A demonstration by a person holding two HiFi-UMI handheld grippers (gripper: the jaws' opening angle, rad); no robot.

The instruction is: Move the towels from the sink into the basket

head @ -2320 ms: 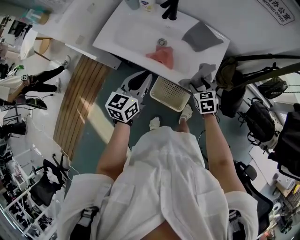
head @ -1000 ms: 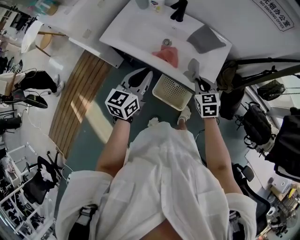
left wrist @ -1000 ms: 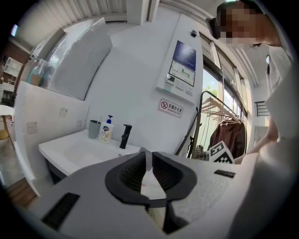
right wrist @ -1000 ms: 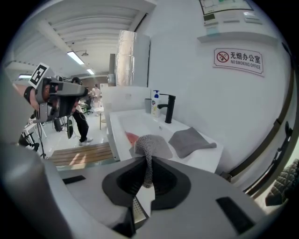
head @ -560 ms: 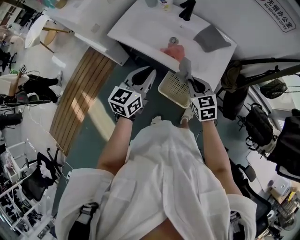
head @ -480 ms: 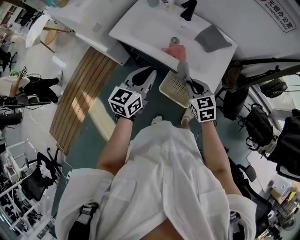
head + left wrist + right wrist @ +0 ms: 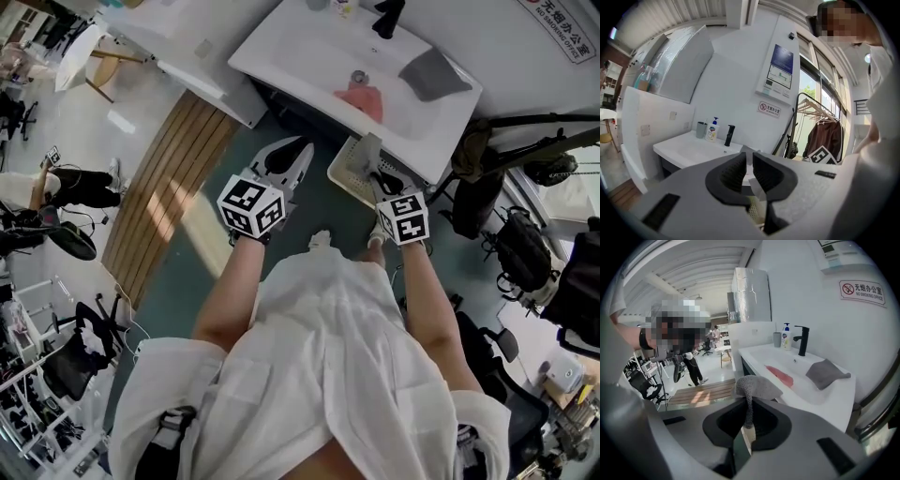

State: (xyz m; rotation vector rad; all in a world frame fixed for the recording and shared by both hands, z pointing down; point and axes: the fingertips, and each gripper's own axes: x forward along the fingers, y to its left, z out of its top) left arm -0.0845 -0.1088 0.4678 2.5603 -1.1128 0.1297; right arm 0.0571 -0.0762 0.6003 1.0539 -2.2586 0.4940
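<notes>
A person in a white coat stands at a white, smooth-glazed sink (image 7: 281, 49), a two-jaw gripper in each hand. The right gripper (image 7: 375, 174) is clenched on a grey towel (image 7: 368, 150) of nubbly, knit-like cloth. In the right gripper view a thin twist of that towel (image 7: 757, 386) runs down between the jaws, and the rest bunches into a soft hood above them. From the head view the towel hangs at the front edge of the sink, above the far rim of the basket (image 7: 345, 174), a cream plastic tub with rows of small holes that sits on the floor below.

Two towels lie in the sink. A pink towel (image 7: 366, 99) sits crumpled in the basin just below the drain, and a flat towel (image 7: 433, 73), dark grey and roughly square, rests on the sink's right side. A black faucet (image 7: 802, 340), a white pump bottle (image 7: 786, 342) and a grey cup (image 7: 776, 339) stand along the back rim.

The left gripper (image 7: 749, 157) points toward the sink. Its ribbed dark pads are drawn together to a narrow slit, with nothing between them.
</notes>
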